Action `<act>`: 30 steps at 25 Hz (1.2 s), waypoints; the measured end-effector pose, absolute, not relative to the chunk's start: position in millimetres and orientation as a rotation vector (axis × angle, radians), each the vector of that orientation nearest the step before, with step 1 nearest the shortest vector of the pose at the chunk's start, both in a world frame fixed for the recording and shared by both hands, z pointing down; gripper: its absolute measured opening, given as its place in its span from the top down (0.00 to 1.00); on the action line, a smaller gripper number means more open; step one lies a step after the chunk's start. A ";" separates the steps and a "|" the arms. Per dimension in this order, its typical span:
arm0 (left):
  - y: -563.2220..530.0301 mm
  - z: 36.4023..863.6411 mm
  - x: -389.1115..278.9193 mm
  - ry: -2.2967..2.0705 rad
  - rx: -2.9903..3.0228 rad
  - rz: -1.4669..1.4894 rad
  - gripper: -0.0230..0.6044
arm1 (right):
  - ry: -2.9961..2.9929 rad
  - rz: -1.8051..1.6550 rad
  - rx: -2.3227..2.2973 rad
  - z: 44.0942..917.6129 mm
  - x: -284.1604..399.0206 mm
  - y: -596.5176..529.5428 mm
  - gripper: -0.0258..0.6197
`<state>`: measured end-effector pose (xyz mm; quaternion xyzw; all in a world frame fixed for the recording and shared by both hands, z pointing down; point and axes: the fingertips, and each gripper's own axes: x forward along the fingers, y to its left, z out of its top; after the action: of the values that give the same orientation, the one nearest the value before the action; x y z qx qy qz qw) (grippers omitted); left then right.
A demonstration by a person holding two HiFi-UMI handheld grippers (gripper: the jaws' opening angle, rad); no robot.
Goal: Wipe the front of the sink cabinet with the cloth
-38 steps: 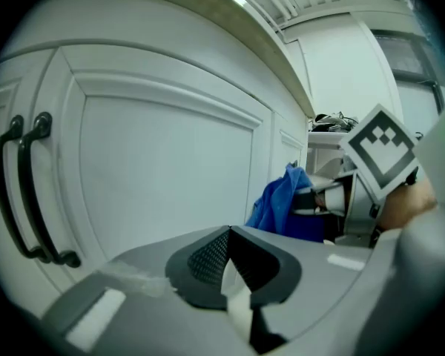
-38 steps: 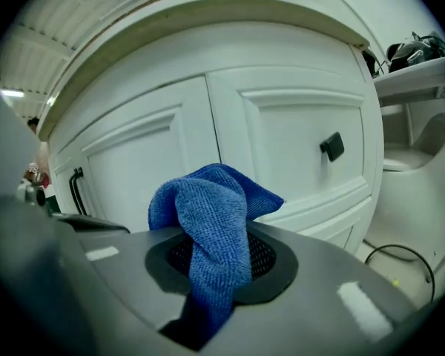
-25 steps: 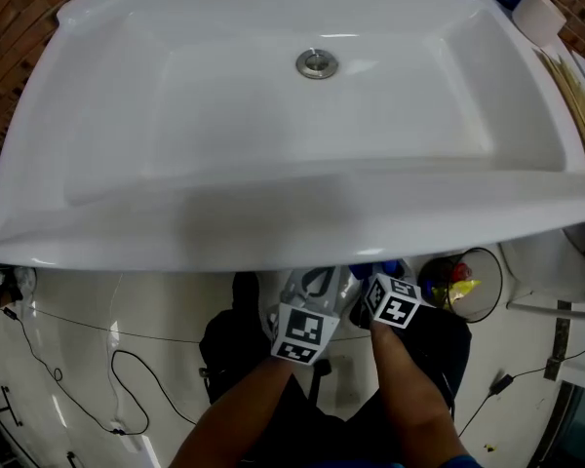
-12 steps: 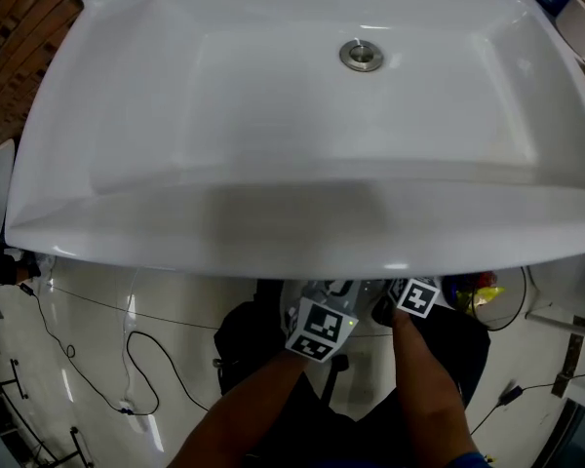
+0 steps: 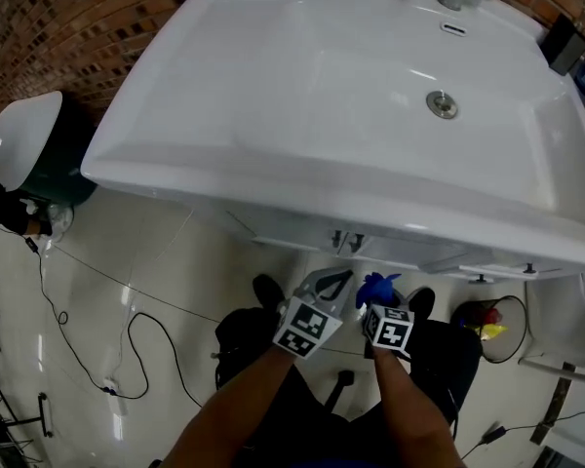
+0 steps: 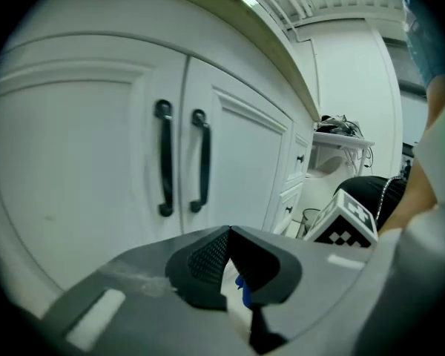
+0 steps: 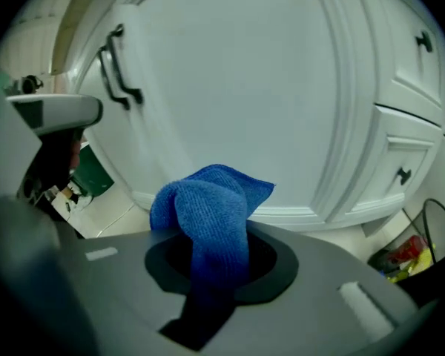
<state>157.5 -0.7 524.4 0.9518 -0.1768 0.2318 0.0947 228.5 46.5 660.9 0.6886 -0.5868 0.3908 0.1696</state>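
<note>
Since a second ago the view has pulled back from the sink (image 5: 370,96), so the cabinet front now shows under its rim, with both tongs held low before it.

The right tongs (image 7: 215,262) are clamped on the blue cloth (image 7: 208,210). The cloth bunches up out of the jaws near the white cabinet door (image 7: 230,95) and looks not yet pressed to it. The left tongs (image 6: 228,232) are closed tip to tip on nothing, facing the two black handles (image 6: 164,159). To wipe well, I judge the bunched cloth should go flat against the panel. Steady, overlapping sweeps should work into the moulded grooves and round the handles, with the left tongs kept clear.
</note>
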 end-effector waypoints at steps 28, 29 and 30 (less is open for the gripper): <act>-197.2 561.9 -214.5 -1.403 2.376 0.552 0.96 | -1.987 0.750 1.398 696.9 -139.4 -182.6 0.84; -196.8 566.9 -216.7 -1.395 2.365 0.559 0.96 | -1.975 0.757 1.398 703.3 -140.7 -184.9 0.84; -196.2 570.0 -217.7 -1.385 2.360 0.561 0.96 | -1.961 0.764 1.401 709.6 -140.6 -187.0 0.84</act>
<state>-217.7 -196.2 570.0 0.8322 -0.4882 0.1977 0.1733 -140.6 -187.0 709.6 0.5282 -0.7395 0.2882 0.3017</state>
